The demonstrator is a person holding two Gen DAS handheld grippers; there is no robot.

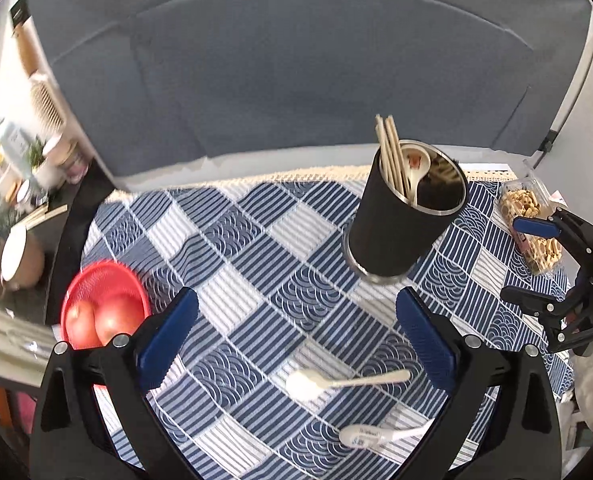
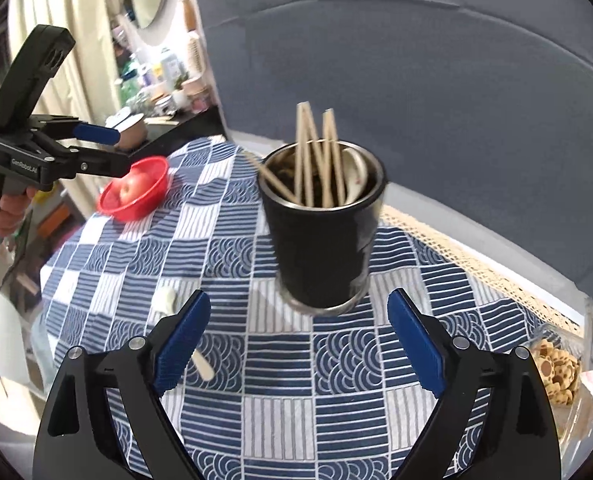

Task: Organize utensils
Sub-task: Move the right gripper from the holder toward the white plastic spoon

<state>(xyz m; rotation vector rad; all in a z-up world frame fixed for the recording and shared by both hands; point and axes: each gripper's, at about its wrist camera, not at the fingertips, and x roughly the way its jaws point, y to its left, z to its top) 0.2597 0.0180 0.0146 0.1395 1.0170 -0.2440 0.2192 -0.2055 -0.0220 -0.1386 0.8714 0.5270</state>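
"Two grippers over a table with a blue-and-white patterned cloth [image 1: 256,248]. What's at the left?"

"A red bowl [image 1: 96,280] holding apples [image 1: 116,320] at the cloth's left edge. Beside it, the left gripper [image 1: 296,336] has its jaws spread wide, nothing between them; a white spoon [image 1: 336,382] lies on the cloth just below the gap, and a second white spoon [image 1: 376,436] lies nearer the camera."

"And further right?"

"A black utensil cup [image 2: 320,240] stands upright, holding wooden chopsticks [image 2: 316,156] and a ceramic spoon [image 2: 356,176]. The right gripper [image 2: 298,344], near the cup, is wide open and empty. A clear box of biscuits [image 2: 556,372] sits at the far right."
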